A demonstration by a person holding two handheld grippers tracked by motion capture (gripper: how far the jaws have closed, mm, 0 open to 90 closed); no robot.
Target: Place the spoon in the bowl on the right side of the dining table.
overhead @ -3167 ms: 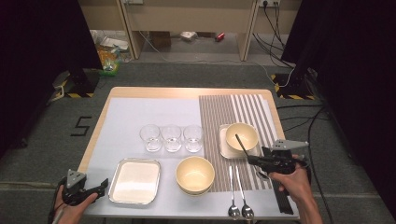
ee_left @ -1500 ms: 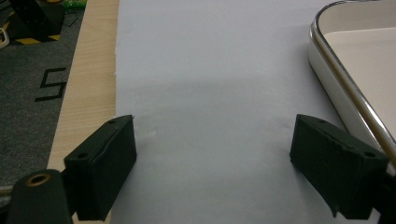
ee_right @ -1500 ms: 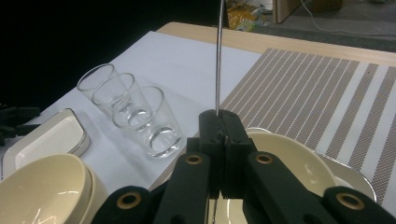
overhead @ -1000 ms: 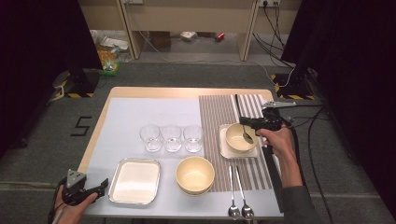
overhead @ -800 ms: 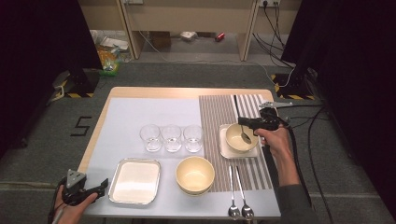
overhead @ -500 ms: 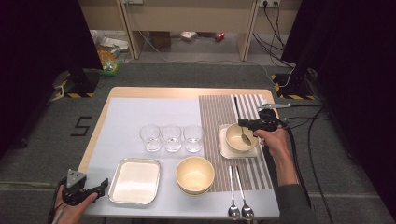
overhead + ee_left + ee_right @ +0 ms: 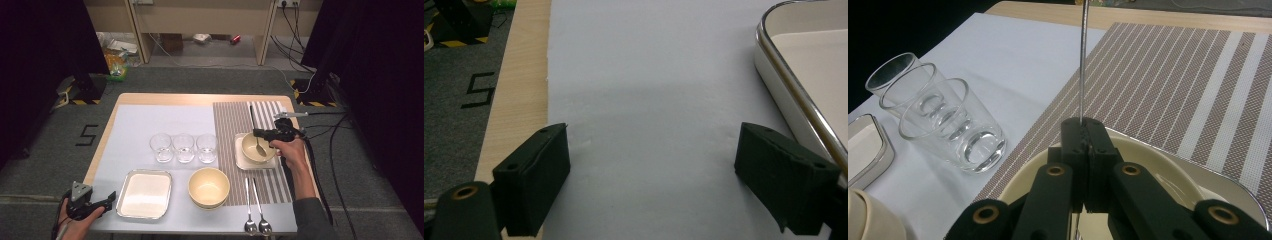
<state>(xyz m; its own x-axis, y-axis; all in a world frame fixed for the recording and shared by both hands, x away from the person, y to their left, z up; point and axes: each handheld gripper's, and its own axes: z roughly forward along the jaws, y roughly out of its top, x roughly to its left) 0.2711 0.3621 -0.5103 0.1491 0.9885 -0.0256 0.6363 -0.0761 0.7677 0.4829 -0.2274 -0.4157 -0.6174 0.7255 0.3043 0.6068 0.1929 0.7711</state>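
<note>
My right gripper (image 7: 258,133) hovers over a small cream bowl (image 7: 250,152) that stands on a square white plate (image 7: 240,161) on the striped placemat. It is shut on a metal spoon (image 7: 260,148): the spoon's head hangs down inside the bowl and its handle points toward the table's far edge. In the right gripper view the jaws (image 7: 1083,127) are pressed together on the thin handle (image 7: 1082,60), above the bowl's rim (image 7: 1158,165). My left gripper (image 7: 110,197) rests at the front left corner, open and holding nothing, its jaws (image 7: 654,185) wide apart over the pale mat.
Three clear glasses (image 7: 183,147) stand in a row mid-table. A larger cream bowl (image 7: 209,187) and a steel-rimmed white tray (image 7: 145,194) sit near the front. Two spoons (image 7: 256,224) lie at the front edge of the striped placemat (image 7: 230,120).
The right gripper carried the spoon from the right front of the table up over the small bowl. In the last second it shifted slightly left. The left gripper stayed put.
</note>
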